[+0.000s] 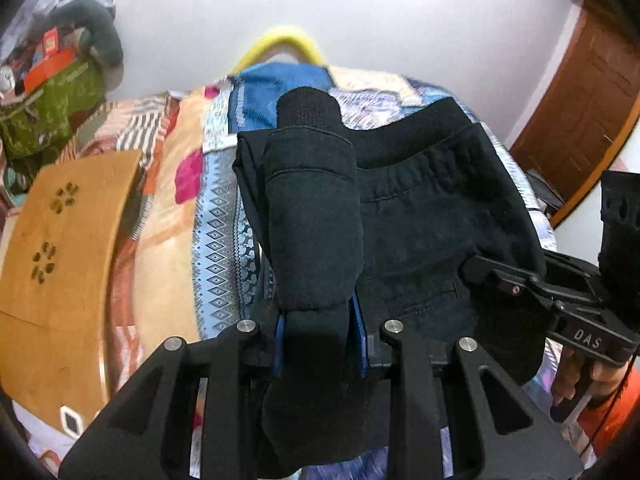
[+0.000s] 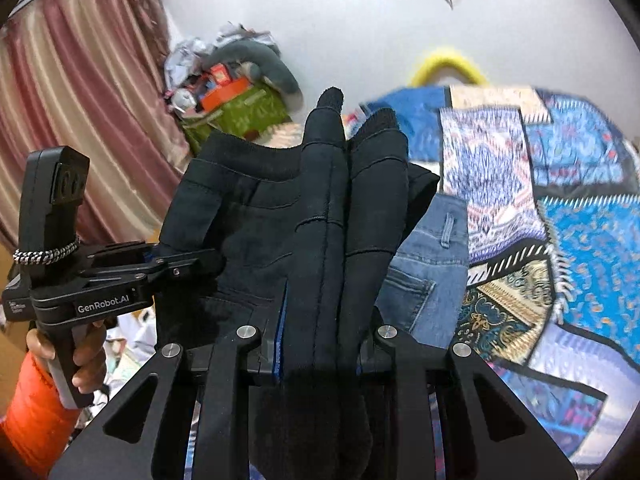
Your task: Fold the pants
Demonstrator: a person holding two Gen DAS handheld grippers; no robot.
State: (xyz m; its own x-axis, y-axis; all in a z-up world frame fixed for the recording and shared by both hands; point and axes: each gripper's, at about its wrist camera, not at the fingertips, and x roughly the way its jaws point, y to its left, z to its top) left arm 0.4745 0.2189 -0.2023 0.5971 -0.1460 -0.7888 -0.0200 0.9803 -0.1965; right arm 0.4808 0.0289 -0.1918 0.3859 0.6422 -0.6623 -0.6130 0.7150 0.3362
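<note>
The black pants hang lifted above the bed, held between both grippers. My left gripper is shut on one end of the waistband, cloth draped over its fingers. My right gripper is shut on the other end of the black pants, cloth wrapped over both fingers. In the left wrist view the right gripper shows at the right, clamped on the fabric. In the right wrist view the left gripper shows at the left, clamped on the pants' edge.
A patchwork bedspread covers the bed below. Blue jeans lie on it under the black pants. A wooden board lies at the left. A cluttered pile with a green bag stands by the wall. A wooden door is at the right.
</note>
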